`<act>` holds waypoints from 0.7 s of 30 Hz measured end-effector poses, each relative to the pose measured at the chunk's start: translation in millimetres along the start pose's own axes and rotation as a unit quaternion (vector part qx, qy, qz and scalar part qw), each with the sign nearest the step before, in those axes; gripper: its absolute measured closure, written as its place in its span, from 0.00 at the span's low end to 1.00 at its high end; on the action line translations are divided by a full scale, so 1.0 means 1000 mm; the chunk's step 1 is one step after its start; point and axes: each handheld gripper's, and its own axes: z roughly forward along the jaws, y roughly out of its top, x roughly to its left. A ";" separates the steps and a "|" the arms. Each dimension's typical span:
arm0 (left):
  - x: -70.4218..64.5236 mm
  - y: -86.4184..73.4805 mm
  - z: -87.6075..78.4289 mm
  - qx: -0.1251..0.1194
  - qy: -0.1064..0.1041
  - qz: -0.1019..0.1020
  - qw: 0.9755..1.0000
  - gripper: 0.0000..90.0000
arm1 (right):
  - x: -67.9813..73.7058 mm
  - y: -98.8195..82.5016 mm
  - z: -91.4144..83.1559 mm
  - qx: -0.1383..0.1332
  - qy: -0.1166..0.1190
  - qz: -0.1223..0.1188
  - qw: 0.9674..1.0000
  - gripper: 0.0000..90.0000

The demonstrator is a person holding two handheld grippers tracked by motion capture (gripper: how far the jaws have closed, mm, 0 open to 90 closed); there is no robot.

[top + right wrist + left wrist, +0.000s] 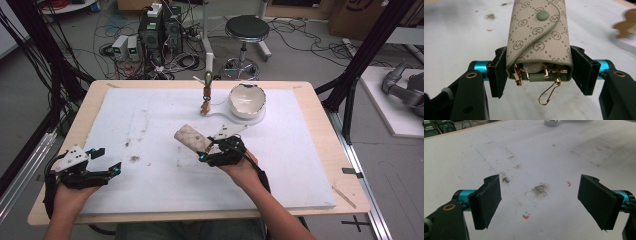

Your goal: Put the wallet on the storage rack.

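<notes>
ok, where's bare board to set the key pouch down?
Free: the wide patch between the left gripper and the right gripper, though smudged, and the board's right side below the bowl. Crowded: back centre, around the bowl, its white stand and the upright clip. The key pouch is clamped.

Key pouch [537, 37]: beige fabric, brown circled-M monogram plus dot grid, sage-green piping and snap (gold hooks at the open end). Right claw [539, 72] and left claw [544, 202]: black pads, cyan anodised bars. Desk [320, 210]: light wood edge, white mat with grey smudges, small red flecks. Bowl [246, 100]: white.
</notes>
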 end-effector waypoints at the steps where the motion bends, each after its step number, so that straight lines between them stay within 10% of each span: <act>1: 0.000 0.001 0.002 -0.001 -0.003 0.000 1.000 0.21 | -0.003 -0.002 -0.005 0.001 -0.005 0.007 1.000 0.41; 21: -0.012 0.016 0.036 -0.001 -0.058 0.014 0.998 0.21 | -0.073 -0.032 -0.083 -0.031 -0.104 0.045 0.993 0.41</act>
